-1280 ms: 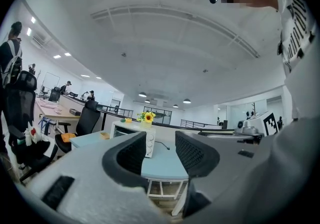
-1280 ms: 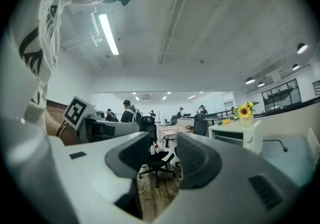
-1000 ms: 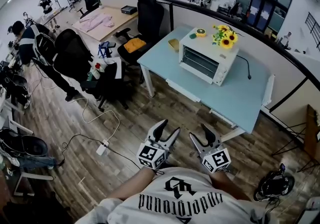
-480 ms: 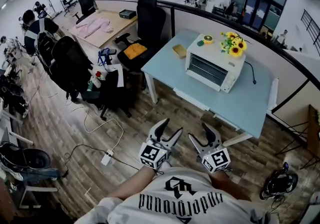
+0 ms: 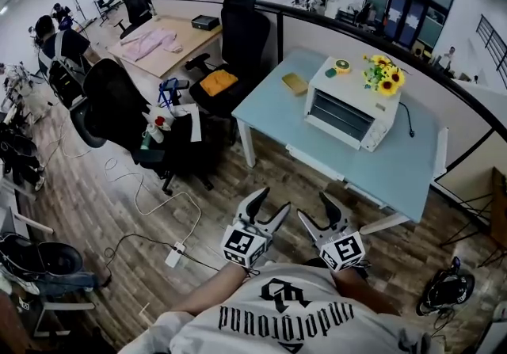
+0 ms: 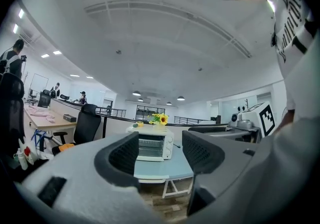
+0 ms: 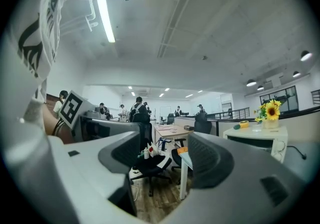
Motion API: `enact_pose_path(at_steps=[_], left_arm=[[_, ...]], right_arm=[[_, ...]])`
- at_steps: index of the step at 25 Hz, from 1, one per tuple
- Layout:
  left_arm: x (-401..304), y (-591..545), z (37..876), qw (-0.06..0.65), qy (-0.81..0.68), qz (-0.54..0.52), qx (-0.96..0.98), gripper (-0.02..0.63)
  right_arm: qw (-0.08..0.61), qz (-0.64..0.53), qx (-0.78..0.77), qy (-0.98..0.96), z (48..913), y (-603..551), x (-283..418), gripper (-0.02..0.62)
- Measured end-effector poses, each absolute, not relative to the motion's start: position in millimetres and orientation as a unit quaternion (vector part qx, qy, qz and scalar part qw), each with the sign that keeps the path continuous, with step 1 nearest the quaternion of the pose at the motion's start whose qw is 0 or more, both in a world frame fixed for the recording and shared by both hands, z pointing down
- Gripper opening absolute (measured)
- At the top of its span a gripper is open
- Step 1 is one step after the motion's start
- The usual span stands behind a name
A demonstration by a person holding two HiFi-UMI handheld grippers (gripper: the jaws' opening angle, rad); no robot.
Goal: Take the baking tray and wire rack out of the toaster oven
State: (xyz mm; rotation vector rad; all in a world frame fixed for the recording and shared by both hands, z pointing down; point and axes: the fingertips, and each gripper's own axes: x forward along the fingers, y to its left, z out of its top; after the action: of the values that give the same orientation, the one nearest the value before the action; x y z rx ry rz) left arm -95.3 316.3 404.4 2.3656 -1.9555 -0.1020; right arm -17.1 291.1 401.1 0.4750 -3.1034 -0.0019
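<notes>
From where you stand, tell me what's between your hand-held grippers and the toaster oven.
Only wood floor and the table's near edge separate the left hand-held gripper and right hand-held gripper from the toaster oven. Its shut door closes off the inside.

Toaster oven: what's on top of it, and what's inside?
On top of the toaster oven sit sunflowers and a small yellow round thing. Its door is shut, so nothing inside can be made out from here.
</notes>
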Motion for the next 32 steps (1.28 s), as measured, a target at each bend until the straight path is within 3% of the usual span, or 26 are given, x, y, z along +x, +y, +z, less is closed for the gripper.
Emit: enact_pose_path(at_steps=[17,32], left_arm=[[-146.2,223.7,408.8,0.036,-0.67,-0.028,0.741,0.278],[-94.9,52.2,408.8,0.04,-0.639,-0.021,0.768,0.276]], right_arm=[[0.002,0.0,0.116,-0.993,404.4,189.3,-67.6,0.295],[0.004,0.003,0.133,-0.991,402.5,31.4,-27.3,0.29]])
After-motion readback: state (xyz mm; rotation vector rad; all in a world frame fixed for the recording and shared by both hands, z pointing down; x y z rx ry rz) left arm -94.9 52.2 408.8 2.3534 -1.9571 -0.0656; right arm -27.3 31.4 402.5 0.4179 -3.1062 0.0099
